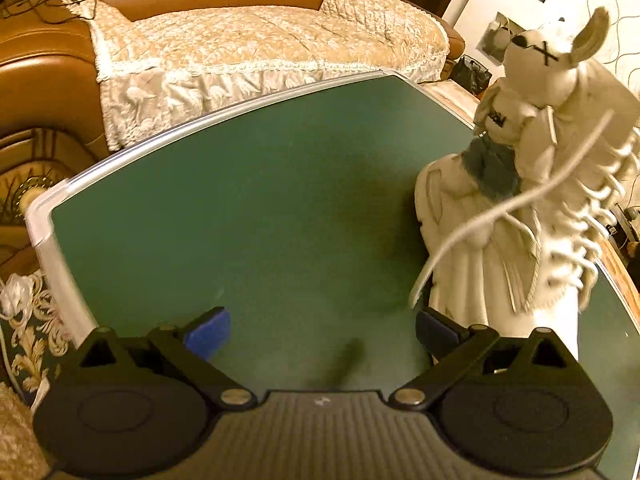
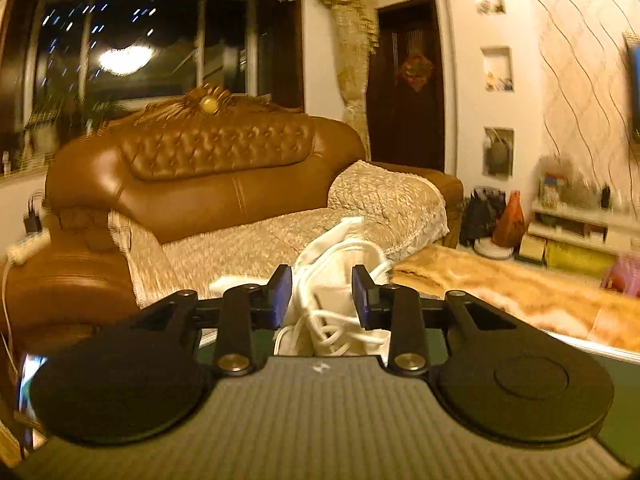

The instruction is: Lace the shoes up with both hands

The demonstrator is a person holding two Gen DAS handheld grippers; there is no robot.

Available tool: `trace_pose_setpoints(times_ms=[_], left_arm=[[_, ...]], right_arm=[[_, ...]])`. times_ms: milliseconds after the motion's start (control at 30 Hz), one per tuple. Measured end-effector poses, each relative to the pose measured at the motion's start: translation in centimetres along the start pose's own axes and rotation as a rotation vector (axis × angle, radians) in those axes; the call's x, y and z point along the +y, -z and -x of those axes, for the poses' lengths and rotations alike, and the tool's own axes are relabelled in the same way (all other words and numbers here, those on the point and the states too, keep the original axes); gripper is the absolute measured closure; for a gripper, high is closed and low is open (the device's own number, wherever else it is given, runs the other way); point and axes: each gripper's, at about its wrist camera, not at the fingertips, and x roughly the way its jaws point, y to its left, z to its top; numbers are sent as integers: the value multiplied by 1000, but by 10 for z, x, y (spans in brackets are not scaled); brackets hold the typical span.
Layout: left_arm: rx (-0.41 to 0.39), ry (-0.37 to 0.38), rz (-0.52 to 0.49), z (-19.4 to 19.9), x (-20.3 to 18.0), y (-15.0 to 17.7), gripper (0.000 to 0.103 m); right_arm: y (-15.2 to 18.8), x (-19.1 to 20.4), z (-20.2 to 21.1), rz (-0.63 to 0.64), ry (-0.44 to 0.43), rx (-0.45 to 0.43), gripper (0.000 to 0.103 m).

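The left claw [image 1: 322,334] is hanging wide apart over the green bench [image 1: 240,208], gripping nothing. A white shoe [image 1: 532,208] is standing at the right of that frame, a loose lace [image 1: 516,204] swinging across it. The right claw [image 2: 322,298] is sitting partly apart around the shoe [image 2: 340,276], its pads not pressing.

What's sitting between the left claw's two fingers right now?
Only bare green table top, in the left wrist view. The left claw stands open; the white shoe and its loose lace lie beyond its right finger.
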Motion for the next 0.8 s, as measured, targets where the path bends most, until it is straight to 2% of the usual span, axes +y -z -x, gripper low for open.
trace_pose_setpoints(times_ms=[167, 333, 433, 567, 633, 733, 800], left_arm=[[49, -143, -96, 32, -6, 14, 1], [122, -192, -164, 74, -13, 31, 1], [97, -201, -199, 105, -17, 54, 1], [53, -188, -190, 142, -19, 85, 1], [36, -202, -213, 155, -21, 98, 1], [44, -253, -327, 163, -30, 112, 1], [37, -289, -354, 171, -32, 117, 1]], right_arm=[[12, -5, 38, -104, 39, 70, 53], [63, 31, 117, -123, 189, 136, 33], [94, 48, 162, -170, 255, 192, 22], [115, 63, 196, -189, 281, 306, 20], [115, 72, 205, -141, 312, 320, 19], [115, 87, 219, -58, 360, 333, 16], [102, 101, 226, -9, 378, 313, 16]])
